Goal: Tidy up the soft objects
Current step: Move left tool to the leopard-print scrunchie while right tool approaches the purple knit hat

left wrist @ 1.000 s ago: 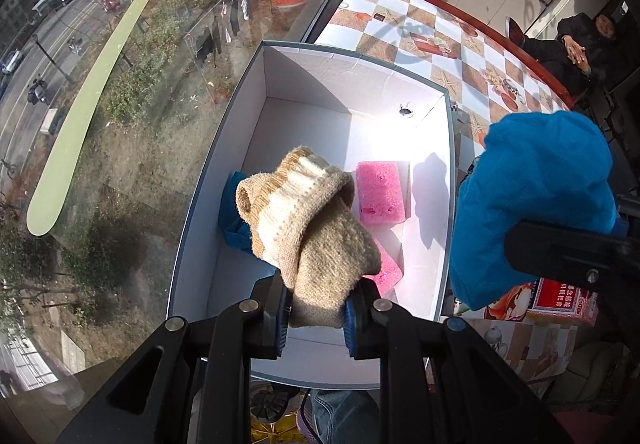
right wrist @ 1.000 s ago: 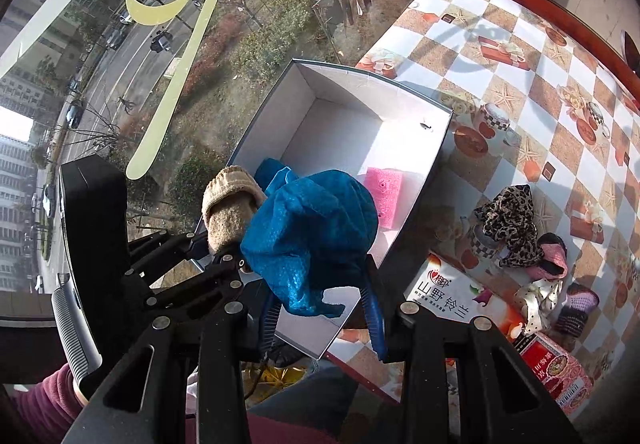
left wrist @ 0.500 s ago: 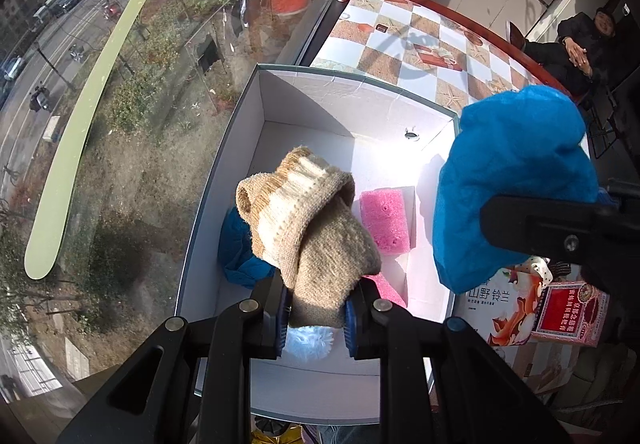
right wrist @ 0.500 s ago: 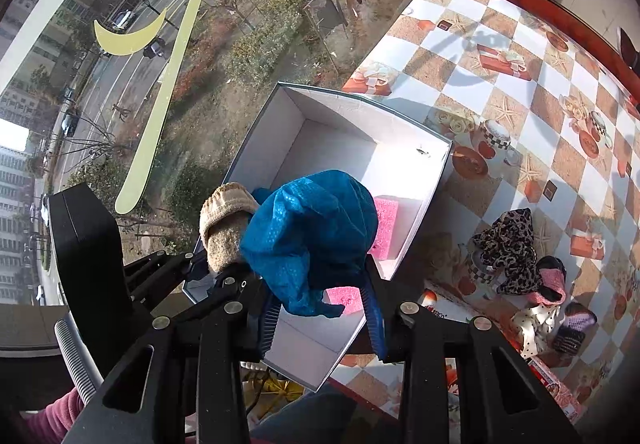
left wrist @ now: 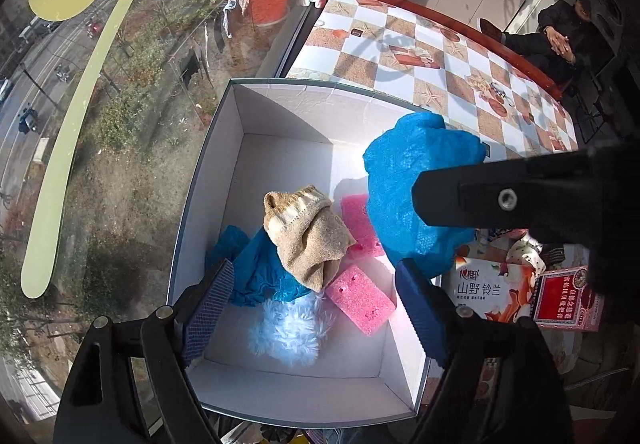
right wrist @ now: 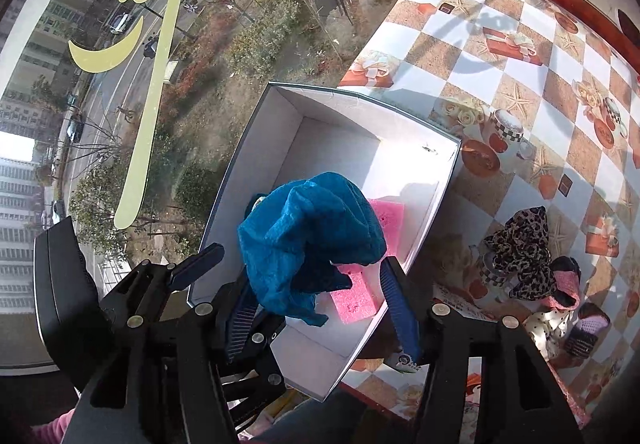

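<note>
Blue pads, left jaws: the left gripper (left wrist: 314, 304) is standing wide apart with nothing between its pads; it is hanging over the near end of the white box (left wrist: 280, 116).
Blue cloth, right jaws: the right gripper (right wrist: 320, 308) is spread wide as well; the teal cloth (right wrist: 310, 244) is bunching in front of its fingers, and whether it is resting on one pad or already falling free I cannot tell; no squeeze on it is showing.
Sock: the beige knitted sock (left wrist: 308, 240) is lying inside the box, loose of the left jaws, draped partly over a blue cloth (left wrist: 256, 268) and touching the pink sponges (left wrist: 360, 298); a white fluffy piece (left wrist: 288, 328) is sitting just beside them near the front wall.
Right-hand load: seen from the left wrist, the teal cloth is hanging above the box's right rim, over the sponge end rather than well inside.
Outside the box: a leopard-print piece (right wrist: 520, 244) and a pink-and-black sock (right wrist: 568, 280) are waiting on the checked tablecloth (right wrist: 520, 56), well apart from the box; printed cartons (left wrist: 492, 292) are lying just beside the box's right wall.
Step in hand: by my reading, the left drop is done and the right one is happening.
Next move calls for: making sure the teal cloth is landing inside the walls, not snagging on the rim; then swinging the right gripper towards the leopard-print pile, jaws staying wide, closing on a thick fold so the fabric is not slipping.
Progress: several soft things are in; a few are remaining on the table.
</note>
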A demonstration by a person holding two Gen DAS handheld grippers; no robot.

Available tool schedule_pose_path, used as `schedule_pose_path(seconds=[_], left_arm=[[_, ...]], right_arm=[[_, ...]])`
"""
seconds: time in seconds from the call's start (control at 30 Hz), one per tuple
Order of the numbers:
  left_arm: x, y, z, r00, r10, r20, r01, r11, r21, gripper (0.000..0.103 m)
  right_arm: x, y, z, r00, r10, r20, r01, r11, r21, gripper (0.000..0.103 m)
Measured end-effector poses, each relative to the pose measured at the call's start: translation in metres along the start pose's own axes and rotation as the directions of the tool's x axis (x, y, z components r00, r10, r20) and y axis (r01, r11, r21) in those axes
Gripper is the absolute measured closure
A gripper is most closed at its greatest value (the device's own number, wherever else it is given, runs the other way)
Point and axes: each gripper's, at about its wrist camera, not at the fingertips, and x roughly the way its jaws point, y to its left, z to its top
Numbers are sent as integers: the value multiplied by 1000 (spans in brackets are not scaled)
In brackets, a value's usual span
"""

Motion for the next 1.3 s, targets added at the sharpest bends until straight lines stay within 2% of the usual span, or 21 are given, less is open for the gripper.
schedule_pose_path(seconds=[0.03, 0.1, 0.17, 0.2, 0.3, 0.33, 0.5, 0.6, 0.7, 0.8, 0.9, 1.0, 1.1, 1.2, 1.3], left_arm=[[-1, 0, 0, 1000, -13, 3, 13, 1000, -10, 14], [-2, 2, 2, 999, -46, 0, 46, 998, -40, 11], [-3, 2, 5, 997, -75, -3, 75, 995, -62, 9], [-3, 1, 7, 997, -80, -9, 80, 995, -61, 0], [-5, -11, 16, 996, -94, 1, 94, 995, -16, 0], [-8, -17, 19, 995, -101, 13, 101, 995, 4, 0], [-18, -49, 37, 989, -145, 39, 142, 987, 78, 0], [-18, -75, 46, 986, -165, 32, 160, 978, 133, 0], [-16, -106, 52, 989, -142, 27, 133, 968, 212, 0], [-12, -133, 56, 989, -150, 7, 142, 954, 265, 0], [-2, -158, 64, 988, -149, -35, 152, 938, 311, 0], [12, -181, 71, 989, -129, -71, 146, 925, 350, 0], [35, -200, 73, 986, -109, -129, 150, 918, 366, 0], [62, -217, 74, 978, -80, -191, 148, 915, 375, 0], [90, -228, 77, 976, -13, -216, 99, 914, 393, 0]], right_arm=[[-1, -4, 0, 1000, 2, -3, -2, 1000, 12, 17], [-4, -14, -1, 1000, 18, -13, -17, 999, 42, 10], [-10, -25, -4, 999, 19, -26, -17, 997, 73, 9], [-13, -31, -5, 999, 9, -33, -6, 996, 90, 9], [-28, -53, -12, 999, 5, -53, 2, 990, 139, 9], [-33, -60, -14, 998, 4, -63, 6, 988, 154, 0], [-70, -110, -32, 999, 10, -36, 0, 965, 262, 0], [-94, -149, -45, 1000, 22, -3, -20, 935, 355, 0], [-118, -190, -62, 999, 14, 34, -27, 893, 450, 0], [-140, -230, -82, 998, -30, 62, -7, 853, 523, 0], [-152, -272, -104, 995, -87, 56, 36, 800, 600, 0], [-150, -313, -128, 991, -130, 41, 70, 741, 668, 0], [-126, -344, -149, 994, -110, -9, 84, 700, 709, 0], [-94, -359, -163, 996, -61, -72, 94, 700, 708, 0], [-67, -362, -163, 995, -23, -93, 80, 721, 688, 0]])
